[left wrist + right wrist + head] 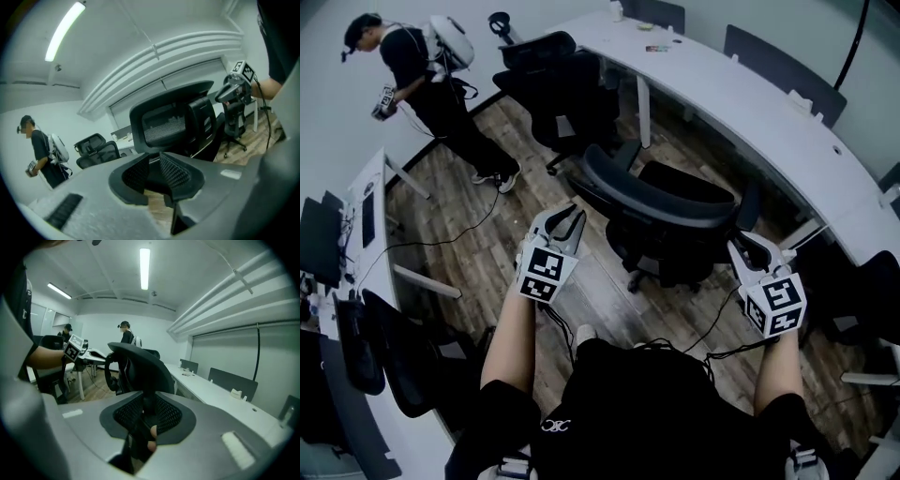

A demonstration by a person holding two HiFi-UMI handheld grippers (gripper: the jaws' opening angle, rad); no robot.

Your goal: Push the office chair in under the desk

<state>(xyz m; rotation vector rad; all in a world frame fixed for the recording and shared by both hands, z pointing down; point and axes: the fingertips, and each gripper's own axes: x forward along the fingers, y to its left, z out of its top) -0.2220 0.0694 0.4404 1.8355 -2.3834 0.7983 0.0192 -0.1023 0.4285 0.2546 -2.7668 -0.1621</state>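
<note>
The black office chair [675,202] stands on the wood floor just short of the long curved white desk [750,94], its back toward me. My left gripper [567,217] is at the left edge of the backrest. Its jaws stand slightly apart, and only floor and the chair [171,122] show through the gap. My right gripper [748,246] is at the chair's right side by the armrest. In the right gripper view a dark upright part of the chair [140,364] lines up with the narrow gap of the gripper [146,411]. Whether its pads touch that part I cannot tell.
A second black chair [553,84] stands at the desk's far left end. A person [431,84] with a backpack stands at the upper left. Along the left runs a white desk [370,216] with monitors. Cables [450,239] trail across the floor, and another dark chair [862,300] is at the right.
</note>
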